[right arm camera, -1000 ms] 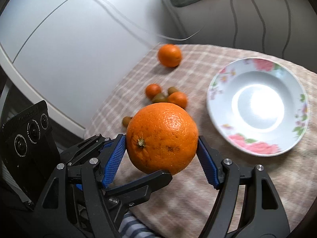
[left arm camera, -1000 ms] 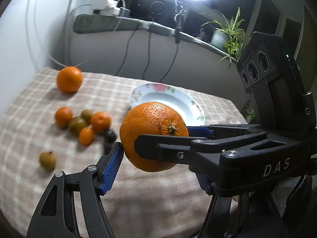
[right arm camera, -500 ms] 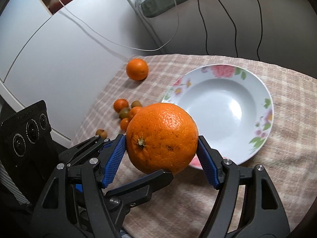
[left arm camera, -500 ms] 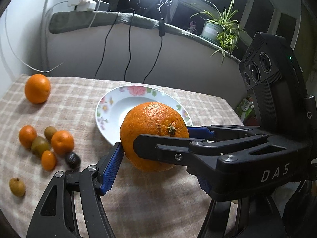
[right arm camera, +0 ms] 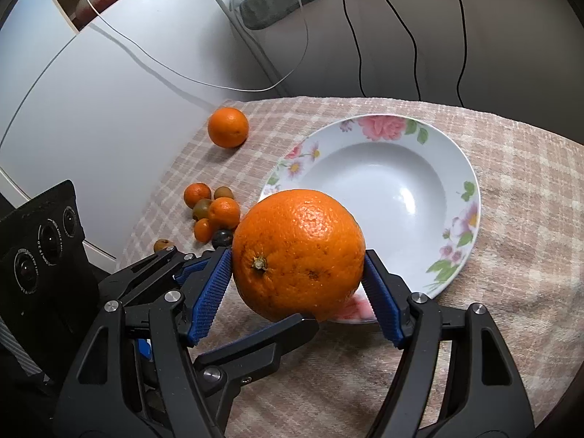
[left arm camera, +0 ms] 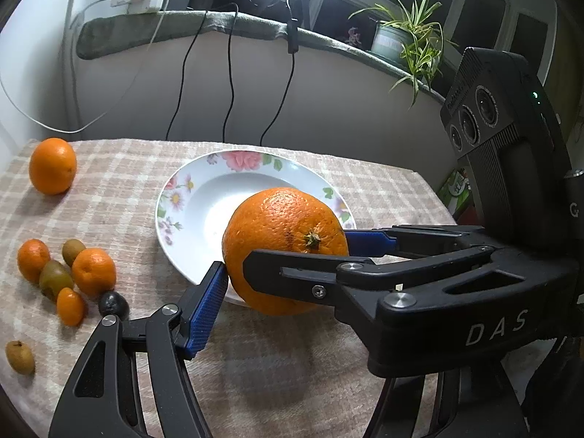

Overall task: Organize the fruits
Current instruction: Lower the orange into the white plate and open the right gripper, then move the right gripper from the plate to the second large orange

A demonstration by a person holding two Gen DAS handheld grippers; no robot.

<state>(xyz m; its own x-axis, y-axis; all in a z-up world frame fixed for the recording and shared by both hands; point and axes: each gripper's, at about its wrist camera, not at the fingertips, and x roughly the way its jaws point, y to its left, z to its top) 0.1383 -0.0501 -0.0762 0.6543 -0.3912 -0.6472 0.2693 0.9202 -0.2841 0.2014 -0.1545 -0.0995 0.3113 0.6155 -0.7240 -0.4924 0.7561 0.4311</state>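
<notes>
A large orange (left arm camera: 284, 248) (right arm camera: 297, 253) is held in the air between both grippers, just in front of the near rim of a white floral plate (left arm camera: 189, 197) (right arm camera: 401, 189). My left gripper (left arm camera: 288, 266) and my right gripper (right arm camera: 297, 284) are both shut on it, their blue pads (left arm camera: 204, 310) (right arm camera: 210, 292) pressed to its sides. A second orange (left arm camera: 53, 171) (right arm camera: 228, 126) lies far left on the checked cloth. A cluster of small fruits (left arm camera: 69, 279) (right arm camera: 213, 211) lies left of the plate.
A lone small brown fruit (left arm camera: 20, 356) (right arm camera: 163, 245) lies near the table's left front edge. A white cabinet (right arm camera: 91, 109) stands to the left. A wall with hanging cables (left arm camera: 230, 84) and a ledge with a potted plant (left arm camera: 401, 36) lie behind.
Both grippers have carried the large orange to the right and forward, from over the small fruits to the plate's near rim. The grip has not changed.
</notes>
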